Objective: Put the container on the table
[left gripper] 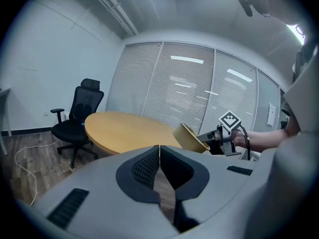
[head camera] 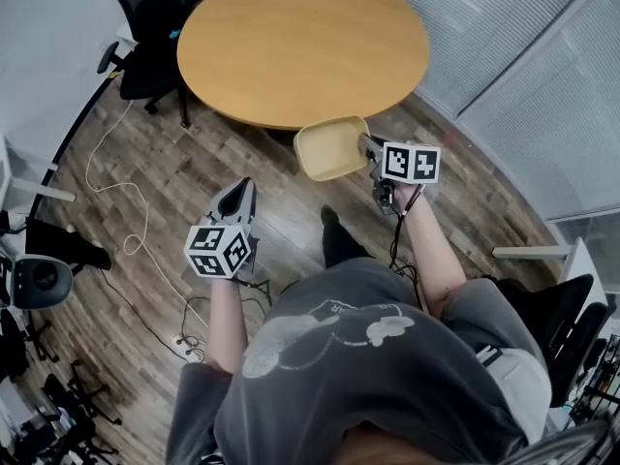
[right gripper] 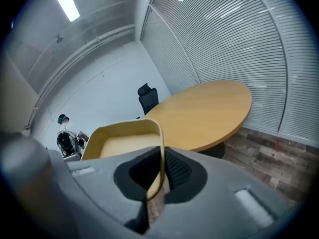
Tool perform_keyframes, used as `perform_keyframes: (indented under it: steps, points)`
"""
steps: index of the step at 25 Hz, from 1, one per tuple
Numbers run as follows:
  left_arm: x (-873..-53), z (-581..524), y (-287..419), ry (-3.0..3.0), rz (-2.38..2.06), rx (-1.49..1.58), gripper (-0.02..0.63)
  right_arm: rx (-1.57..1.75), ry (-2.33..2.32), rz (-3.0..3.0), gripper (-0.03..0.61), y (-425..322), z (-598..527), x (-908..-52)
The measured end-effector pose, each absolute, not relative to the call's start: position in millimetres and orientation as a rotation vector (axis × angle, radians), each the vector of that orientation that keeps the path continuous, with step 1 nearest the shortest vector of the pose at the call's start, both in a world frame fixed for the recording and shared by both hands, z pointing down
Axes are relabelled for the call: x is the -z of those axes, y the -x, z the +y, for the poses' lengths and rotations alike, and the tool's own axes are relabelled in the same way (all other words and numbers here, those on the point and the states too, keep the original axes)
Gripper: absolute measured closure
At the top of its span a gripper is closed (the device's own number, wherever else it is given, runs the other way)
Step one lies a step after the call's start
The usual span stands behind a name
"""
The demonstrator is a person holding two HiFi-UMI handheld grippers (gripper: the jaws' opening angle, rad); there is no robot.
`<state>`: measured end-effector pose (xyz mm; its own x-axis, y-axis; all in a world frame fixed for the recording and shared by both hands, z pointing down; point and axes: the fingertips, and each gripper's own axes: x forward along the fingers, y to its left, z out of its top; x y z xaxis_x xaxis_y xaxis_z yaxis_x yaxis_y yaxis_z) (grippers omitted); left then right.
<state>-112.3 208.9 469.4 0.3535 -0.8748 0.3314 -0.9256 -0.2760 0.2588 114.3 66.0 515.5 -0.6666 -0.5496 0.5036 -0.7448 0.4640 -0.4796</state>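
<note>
A shallow tan container hangs in the air just off the near edge of the round wooden table. My right gripper is shut on its right rim; in the right gripper view that rim runs between the jaws, with the container spreading left and the table ahead. My left gripper stays lower left over the floor, shut with nothing in it; its jaws meet in the left gripper view, where the container shows ahead to the right.
A black office chair stands at the table's far left side. A white cable loops over the wood floor. Blinds line the right wall. More chairs and gear crowd the lower left.
</note>
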Motion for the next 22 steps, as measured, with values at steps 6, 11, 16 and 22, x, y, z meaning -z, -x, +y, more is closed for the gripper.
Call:
perform_keyframes:
  steps: [6,11,16,22]
  points:
    - [-466.9,127.4,117.1,-2.19,-1.568,-0.171,0.612,-1.015,-1.073,-2.414,0.571,-103.9,-18.0,-515.2]
    - [-462.7,62.6,113.4,-2.181,-1.553,-0.184,0.612,-1.024,-1.052,-2.397,0.571,-103.8,-79.8,-512.2]
    - [-468.2,0.9,103.6,-2.167,-1.529,-0.22,0.612,-1.048,-1.052,-2.384,0.571,-113.9,-145.0,-518.4]
    - [-482.2,-48.8,112.6,-2.146,-1.529,-0.242,0.612,-1.06,-1.029,-2.374,0.571,-107.9,-192.6,-536.2]
